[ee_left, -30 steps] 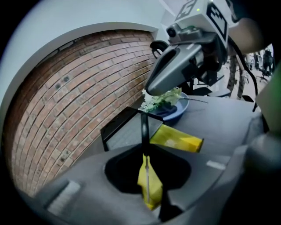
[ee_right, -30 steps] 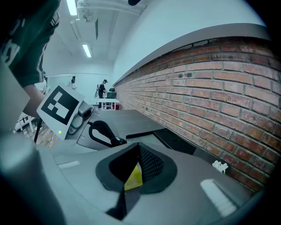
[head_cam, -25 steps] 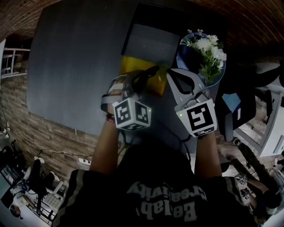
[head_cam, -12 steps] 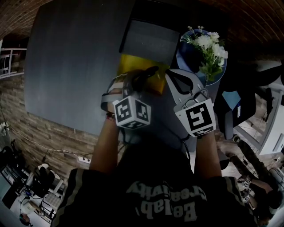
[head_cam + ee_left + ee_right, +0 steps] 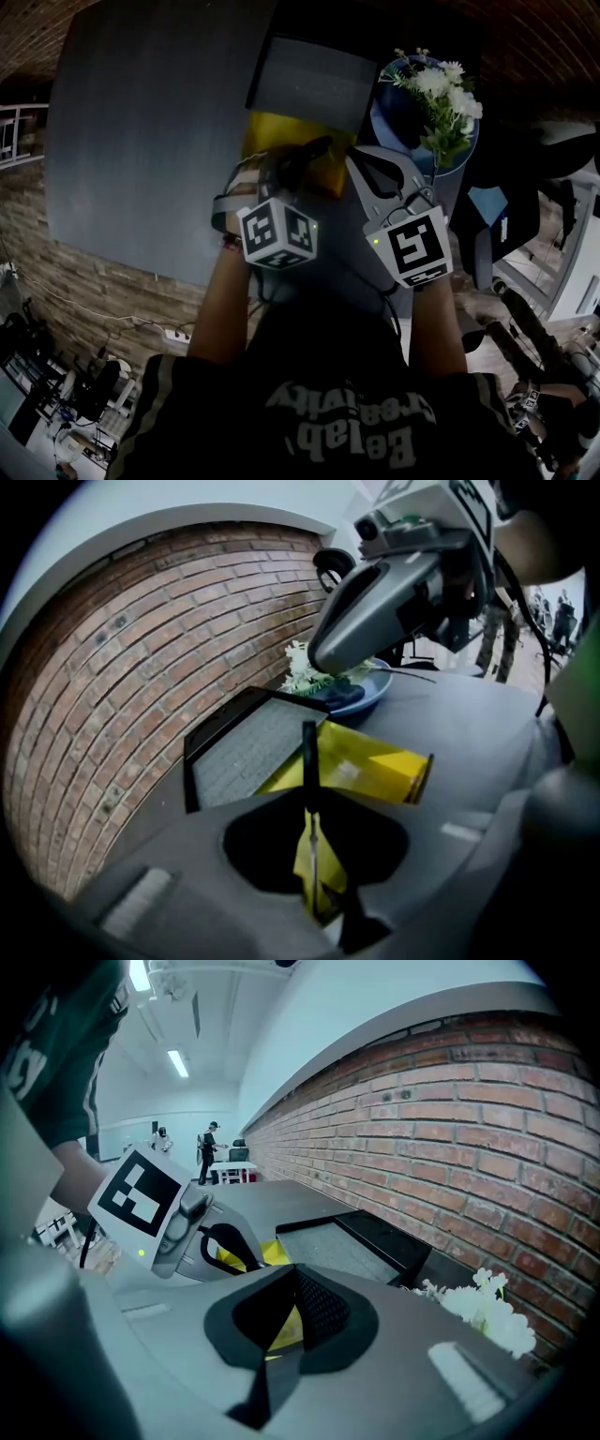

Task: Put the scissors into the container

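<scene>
The left gripper (image 5: 310,803) is closed narrowly on the scissors (image 5: 307,754). In the left gripper view they show edge-on: a thin, dark strip stands upright out of the jaw tips, with a paler, metal-looking edge lower down between the pads. From the head view the scissors (image 5: 313,150) are a slim black piece that juts out past the left gripper (image 5: 286,173) and slants over the yellow container (image 5: 270,139). That container (image 5: 380,769) lies just ahead of and below the jaws, an open yellow box with one corner turned towards them. Beyond it is a black tray (image 5: 246,747) with a grey floor, and further off to the right a blue bowl (image 5: 367,694) of white flowers. The right gripper (image 5: 292,1286) hangs close beside the left one, its jaws together with nothing between them.
</scene>
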